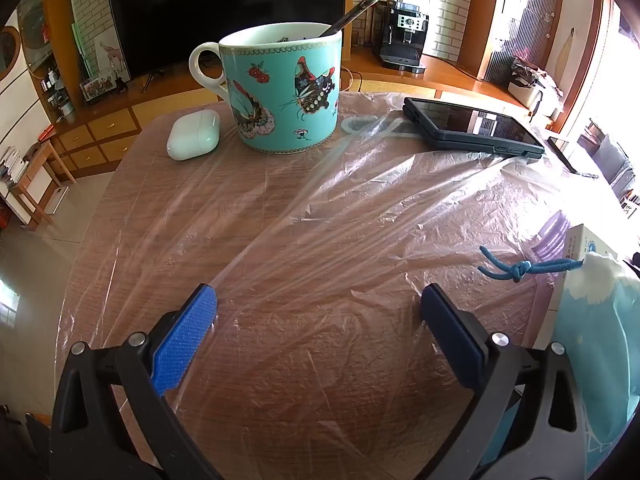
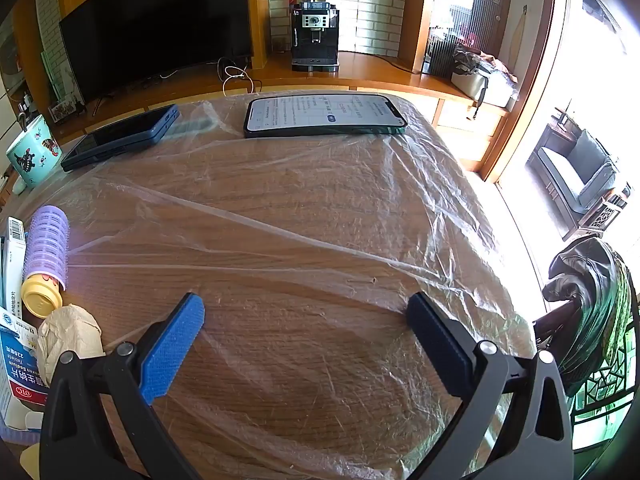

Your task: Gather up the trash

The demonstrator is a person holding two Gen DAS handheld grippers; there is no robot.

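While both my tools, left (image 1: 318, 312) and right (image 2: 306, 320), gape empty above the film-covered desk (image 2: 320, 208), crumpled tissue (image 2: 68, 332) lies lower left, beside the yellow cup (image 2: 40, 298).

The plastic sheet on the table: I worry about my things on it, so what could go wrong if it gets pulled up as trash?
1. The butterfly mug with its spoon seems to stand on the plastic sheet; a tug could tip it.
2. The lit phone and dark phone lie on it and could slide off.
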